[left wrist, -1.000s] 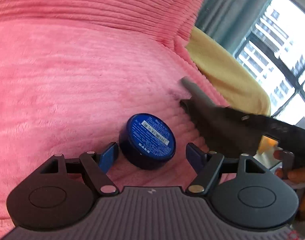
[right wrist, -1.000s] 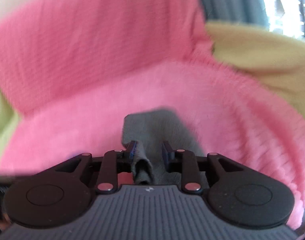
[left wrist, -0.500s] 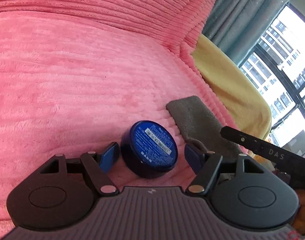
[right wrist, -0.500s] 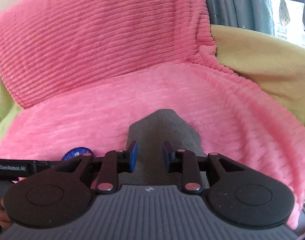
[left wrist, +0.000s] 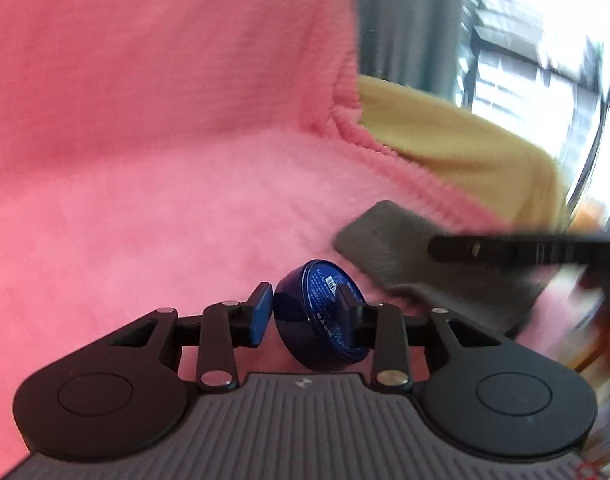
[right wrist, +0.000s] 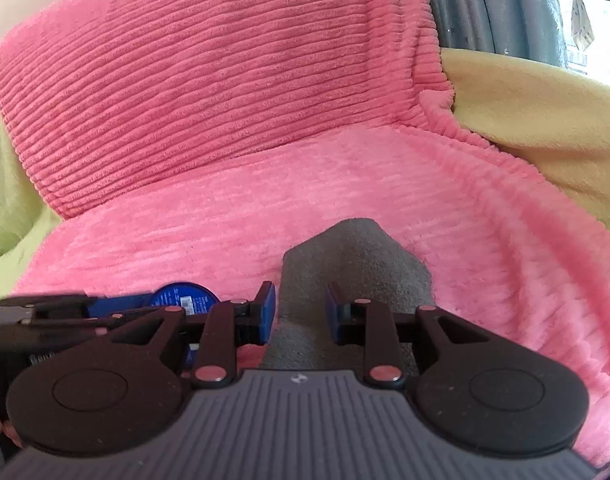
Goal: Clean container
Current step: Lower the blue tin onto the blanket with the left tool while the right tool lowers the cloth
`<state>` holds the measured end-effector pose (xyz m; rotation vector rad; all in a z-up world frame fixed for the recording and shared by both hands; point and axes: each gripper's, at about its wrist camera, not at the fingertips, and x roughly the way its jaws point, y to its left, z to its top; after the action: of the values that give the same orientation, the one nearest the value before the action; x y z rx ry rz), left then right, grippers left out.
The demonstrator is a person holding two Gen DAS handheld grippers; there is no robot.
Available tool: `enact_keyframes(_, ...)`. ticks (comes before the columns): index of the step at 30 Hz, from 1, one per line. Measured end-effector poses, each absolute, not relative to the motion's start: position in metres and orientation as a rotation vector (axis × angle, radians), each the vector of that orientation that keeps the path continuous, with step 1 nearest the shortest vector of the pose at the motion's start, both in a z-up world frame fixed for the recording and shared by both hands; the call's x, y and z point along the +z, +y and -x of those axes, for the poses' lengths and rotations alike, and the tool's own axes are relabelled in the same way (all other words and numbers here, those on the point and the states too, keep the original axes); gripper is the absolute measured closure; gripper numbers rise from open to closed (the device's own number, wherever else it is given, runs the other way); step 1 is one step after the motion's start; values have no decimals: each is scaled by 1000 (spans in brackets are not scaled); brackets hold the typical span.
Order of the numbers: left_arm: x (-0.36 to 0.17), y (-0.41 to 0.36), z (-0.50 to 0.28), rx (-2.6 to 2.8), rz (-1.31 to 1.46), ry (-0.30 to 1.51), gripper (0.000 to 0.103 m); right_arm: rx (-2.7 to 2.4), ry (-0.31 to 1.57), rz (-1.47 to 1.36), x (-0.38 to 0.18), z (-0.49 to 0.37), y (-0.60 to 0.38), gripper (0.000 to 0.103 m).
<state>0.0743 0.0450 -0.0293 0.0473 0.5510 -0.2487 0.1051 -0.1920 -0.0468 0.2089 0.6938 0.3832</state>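
A small round blue tin [left wrist: 317, 320] with a barcode label sits tilted between the pads of my left gripper [left wrist: 307, 308], whose jaws are closing and touch its sides. The same tin [right wrist: 185, 300] shows at the lower left of the right wrist view, behind the left gripper's dark fingers [right wrist: 45, 308]. A grey cloth [right wrist: 353, 256] lies flat on the pink blanket, right of the tin. My right gripper [right wrist: 299, 308] stands open just above the cloth's near end, holding nothing. One of its black fingers [left wrist: 525, 250] crosses over the cloth [left wrist: 393, 248] in the left wrist view.
Everything rests on a ribbed pink blanket [right wrist: 345, 184] draped over a sofa seat and backrest. A yellow cushion [right wrist: 545, 112] lies to the right and green fabric [right wrist: 5, 184] to the left. Grey curtains [left wrist: 405, 20] and a bright window [left wrist: 545, 40] stand behind.
The right gripper let go of the grey cloth, which now lies flat. The left jaws closed in on the blue tin, which tipped up as the left gripper rolled and rose.
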Motion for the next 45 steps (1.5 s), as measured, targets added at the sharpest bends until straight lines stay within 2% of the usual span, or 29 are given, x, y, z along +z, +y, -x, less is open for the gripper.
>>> enact_keyframes(2,-30,22,-61,-215,-287,473,64,384,695,-208,-47,-105,-192,78)
enact_keyframes(4,-34,13,-54,-234,-350,469,65,385,696,-206,-47,-105,-192,78)
enact_keyframes(17,-35,22,-61,-285,-186,595,68,351,730,-223,-52,-105,-201,78)
enact_keyframes(18,-35,23,-60,-291,-182,594,74,351,732,-224,-52,-106,-201,78)
enact_keyframes(24,-37,6,-54,-218,-416,492,74,343,735,-239,-54,-105,-202,78)
enact_keyframes(28,-59,-21,-51,-145,-733,412,74,335,740,-243,-55,-106,-203,78)
enact_keyframes(29,-62,-23,-51,-165,-740,425,73,334,741,-244,-55,-107,-203,78)
enact_keyframes(30,-64,-25,-51,-187,-726,444,66,332,742,-245,-56,-107,-203,78)
enact_keyframes(33,-64,-29,-48,-230,-724,459,57,326,746,-248,-57,-108,-203,78)
enact_keyframes(38,-60,-24,-49,-274,-666,517,52,320,751,-281,-58,-109,-208,79)
enact_keyframes(42,-43,-7,-55,-371,-431,610,42,318,749,-305,-58,-109,-212,79)
enact_keyframes(45,-33,11,-59,-417,-251,666,41,318,748,-319,-58,-109,-215,79)
